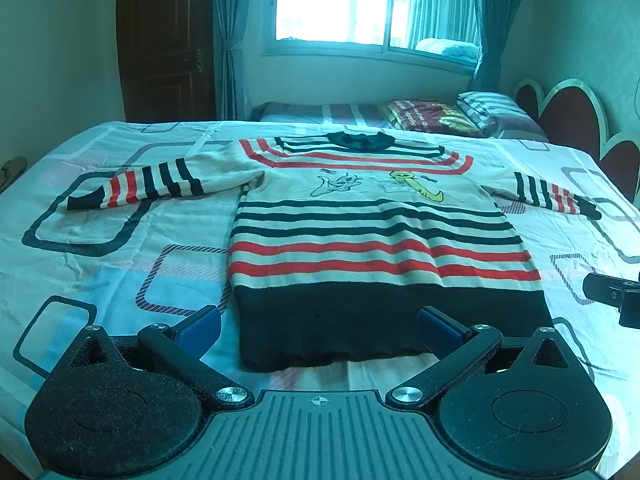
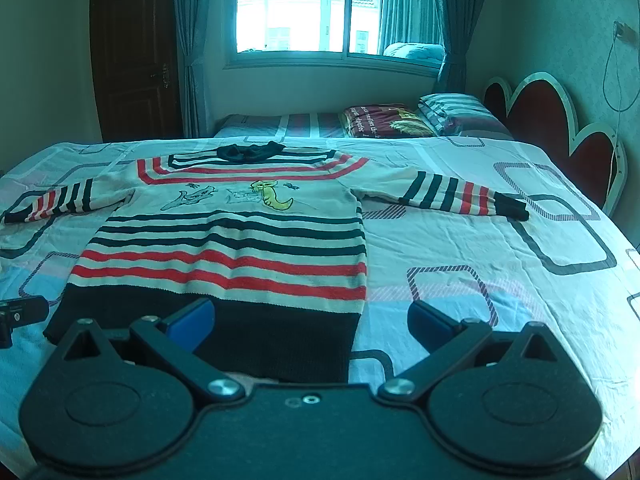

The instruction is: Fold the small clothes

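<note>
The left wrist view looks straight up the sweater point(image 1: 380, 232), which fills the middle of the frame with both sleeves in full. The far end of the left sleeve point(image 1: 132, 186) lies in the left middle, and the right sleeve point(image 1: 556, 196) reaches the right edge. The right wrist view has the sweater point(image 2: 228, 248) shifted to the left half; its left cuff runs to the left edge, and more bare bedsheet point(image 2: 500, 248) shows on the right. Only this view shows a cable point(image 2: 612, 68) hanging on the wall at upper right. Each view catches the other tool as a dark piece at its edge: the right gripper point(image 1: 616, 296) at right in the left view, the left gripper point(image 2: 20, 312) at left in the right view.

The sweater is cream knit with dark and red stripes, a wide dark band at the hem, a dark collar and cartoon figures on the chest. It lies flat on the bedsheet, front up, sleeves spread out to the sides.

Its long axis runs from bottom to top of the frame, hem nearest the cameras, collar toward the window point(image 1: 360, 0). The sleeves lie across that axis.

The left gripper point(image 1: 320, 326) has its jaws wide apart over the hem, gripping nothing. The right gripper point(image 2: 310, 322) is likewise spread wide over the hem's right corner, its blue pads point(image 2: 192, 318) clear of the cloth.
</note>
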Tool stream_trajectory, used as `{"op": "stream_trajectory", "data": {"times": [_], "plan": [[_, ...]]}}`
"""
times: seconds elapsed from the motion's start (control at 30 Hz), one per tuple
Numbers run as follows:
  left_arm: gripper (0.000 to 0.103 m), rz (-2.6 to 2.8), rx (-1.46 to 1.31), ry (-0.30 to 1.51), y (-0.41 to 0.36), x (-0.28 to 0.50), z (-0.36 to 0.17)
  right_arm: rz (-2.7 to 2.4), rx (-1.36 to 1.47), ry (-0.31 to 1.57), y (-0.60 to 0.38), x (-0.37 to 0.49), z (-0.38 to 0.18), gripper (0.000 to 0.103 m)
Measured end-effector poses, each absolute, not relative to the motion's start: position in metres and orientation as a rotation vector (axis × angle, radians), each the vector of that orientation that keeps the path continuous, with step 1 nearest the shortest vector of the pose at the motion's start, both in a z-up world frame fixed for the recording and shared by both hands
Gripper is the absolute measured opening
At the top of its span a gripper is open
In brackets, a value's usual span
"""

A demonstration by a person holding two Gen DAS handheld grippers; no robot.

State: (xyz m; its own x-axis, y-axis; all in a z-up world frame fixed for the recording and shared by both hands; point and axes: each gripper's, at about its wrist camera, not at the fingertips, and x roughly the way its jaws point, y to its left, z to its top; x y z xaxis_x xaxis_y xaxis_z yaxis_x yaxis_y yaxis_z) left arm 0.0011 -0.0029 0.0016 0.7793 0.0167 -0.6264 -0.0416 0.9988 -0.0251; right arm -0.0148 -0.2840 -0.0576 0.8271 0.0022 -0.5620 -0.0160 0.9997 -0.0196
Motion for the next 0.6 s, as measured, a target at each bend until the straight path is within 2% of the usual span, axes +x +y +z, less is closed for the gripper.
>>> {"op": "stream_trajectory", "data": {"times": [0.6], "plan": [[0.103, 0.035, -0.024, 0.663, -0.0009, 0.0007, -0.0009, 0.009, -0.025, 0.594, -0.2827, -0.015, -0.0575, 0.102]]}}
